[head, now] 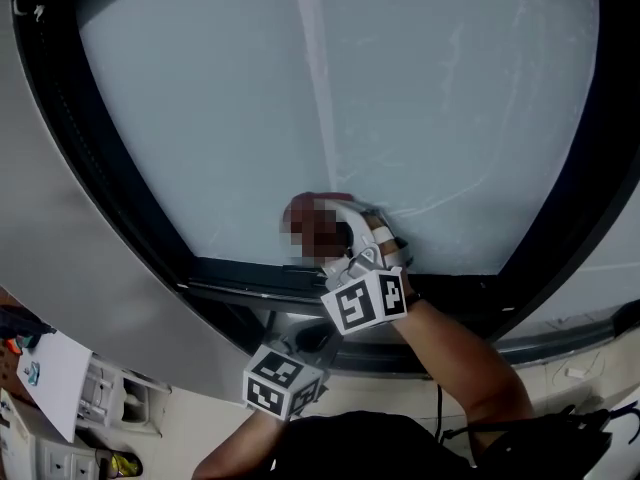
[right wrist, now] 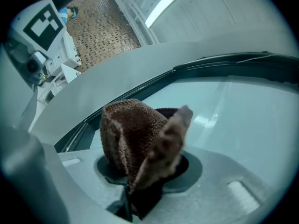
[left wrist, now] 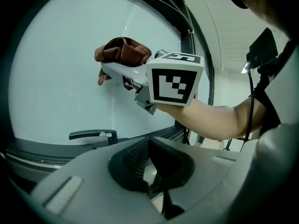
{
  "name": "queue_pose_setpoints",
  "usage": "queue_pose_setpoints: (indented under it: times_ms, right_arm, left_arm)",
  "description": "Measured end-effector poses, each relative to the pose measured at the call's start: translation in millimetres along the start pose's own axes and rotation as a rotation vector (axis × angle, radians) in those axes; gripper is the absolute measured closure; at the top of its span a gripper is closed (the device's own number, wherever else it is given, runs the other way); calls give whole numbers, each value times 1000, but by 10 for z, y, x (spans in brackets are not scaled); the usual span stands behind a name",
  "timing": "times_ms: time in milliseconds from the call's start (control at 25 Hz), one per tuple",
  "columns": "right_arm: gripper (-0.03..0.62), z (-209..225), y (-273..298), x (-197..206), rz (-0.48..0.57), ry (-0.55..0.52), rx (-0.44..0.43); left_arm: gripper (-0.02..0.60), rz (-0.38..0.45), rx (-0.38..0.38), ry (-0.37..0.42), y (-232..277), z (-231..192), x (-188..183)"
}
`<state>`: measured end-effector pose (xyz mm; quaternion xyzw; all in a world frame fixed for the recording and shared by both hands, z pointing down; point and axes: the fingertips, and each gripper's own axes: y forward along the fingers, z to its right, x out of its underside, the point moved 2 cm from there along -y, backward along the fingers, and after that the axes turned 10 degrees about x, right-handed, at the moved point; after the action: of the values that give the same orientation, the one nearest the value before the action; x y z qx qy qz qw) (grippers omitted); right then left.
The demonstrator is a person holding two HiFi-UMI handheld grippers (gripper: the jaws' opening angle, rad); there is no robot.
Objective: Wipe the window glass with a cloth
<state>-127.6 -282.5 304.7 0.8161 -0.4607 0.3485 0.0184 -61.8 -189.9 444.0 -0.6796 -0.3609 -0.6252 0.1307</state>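
The window glass (head: pixel 400 98) fills most of the head view inside a black frame (head: pixel 120 188). My right gripper (head: pixel 345 230) is shut on a bunched brown cloth (right wrist: pixel 131 134) and holds it against the lower middle of the pane, just above the bottom frame. From the left gripper view the cloth (left wrist: pixel 124 52) shows at the tip of the right gripper (left wrist: pixel 119 69), touching the glass (left wrist: pixel 60 78). My left gripper (left wrist: pixel 156 174) hangs lower, below the sill, its jaws shut with nothing between them. Its marker cube (head: pixel 283 380) sits under the right one.
A black window handle (left wrist: pixel 93 135) lies along the bottom frame, left of the cloth. A grey wall panel (head: pixel 60 248) borders the window on the left. Below it are a white sheet (head: pixel 50 378) and a white rack (head: pixel 110 398). Cables (head: pixel 560 428) hang at lower right.
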Motion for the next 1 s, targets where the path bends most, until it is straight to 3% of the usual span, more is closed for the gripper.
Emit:
queue_pose_setpoints:
  times_ms: [280, 520, 1000]
  right_arm:
    - [474, -137, 269, -37, -35, -57, 28]
    - [474, -148, 353, 92, -100, -142, 56]
    - [476, 109, 59, 336, -173, -270, 148]
  left_arm:
    - [565, 6, -26, 3, -174, -264, -34]
    - [565, 6, -1, 14, -156, -360, -77]
    - [565, 2, 75, 14, 164, -180, -29]
